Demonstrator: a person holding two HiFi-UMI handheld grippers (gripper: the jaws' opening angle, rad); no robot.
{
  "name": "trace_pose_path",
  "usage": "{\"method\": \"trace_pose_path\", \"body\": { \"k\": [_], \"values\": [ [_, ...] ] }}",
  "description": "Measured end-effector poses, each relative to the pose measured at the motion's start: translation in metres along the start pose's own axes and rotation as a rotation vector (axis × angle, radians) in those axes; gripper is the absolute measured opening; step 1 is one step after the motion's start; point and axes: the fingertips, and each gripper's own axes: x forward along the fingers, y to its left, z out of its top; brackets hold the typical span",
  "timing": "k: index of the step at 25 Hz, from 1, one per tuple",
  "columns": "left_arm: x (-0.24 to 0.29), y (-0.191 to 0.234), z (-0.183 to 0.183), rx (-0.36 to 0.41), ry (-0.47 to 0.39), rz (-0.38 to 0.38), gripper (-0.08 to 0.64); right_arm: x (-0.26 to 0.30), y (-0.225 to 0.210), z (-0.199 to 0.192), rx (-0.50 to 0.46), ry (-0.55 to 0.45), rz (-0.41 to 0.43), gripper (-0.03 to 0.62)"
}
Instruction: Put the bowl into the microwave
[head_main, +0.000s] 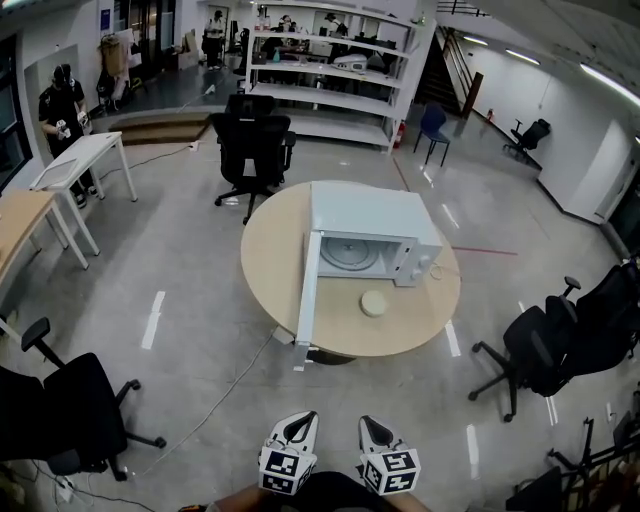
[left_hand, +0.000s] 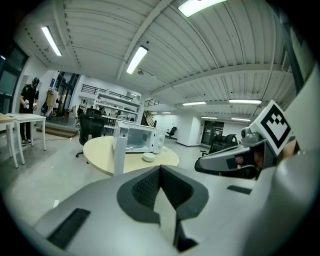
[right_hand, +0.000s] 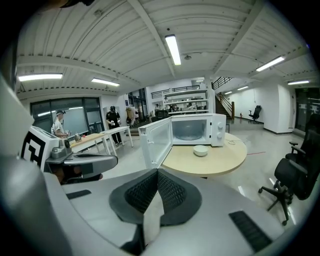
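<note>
A small white bowl sits on the round wooden table, just in front of the white microwave. The microwave door stands swung wide open toward me, and the cavity holds only its turntable. Both grippers hang low at the frame's bottom, far from the table: left gripper and right gripper, each shut with nothing between the jaws. The bowl also shows in the left gripper view and the bowl in the right gripper view, well ahead of the closed jaws.
Black office chairs stand around: one behind the table, one at lower left, others at right. White and wooden desks line the left, with a person beside them. A cable runs across the floor.
</note>
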Motion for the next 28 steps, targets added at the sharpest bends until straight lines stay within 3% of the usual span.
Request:
{"method": "trace_pose_path", "body": {
  "k": [14, 28],
  "values": [
    [0.041, 0.03, 0.028, 0.034, -0.016, -0.059, 0.046, 0.037, -0.013, 0.032, 0.009, -0.037, -0.054, 0.015],
    [0.057, 0.025, 0.034, 0.007, -0.017, 0.006, 0.046, 0.049, -0.032, 0.036, 0.005, -0.027, 0.017, 0.015]
  ]
}}
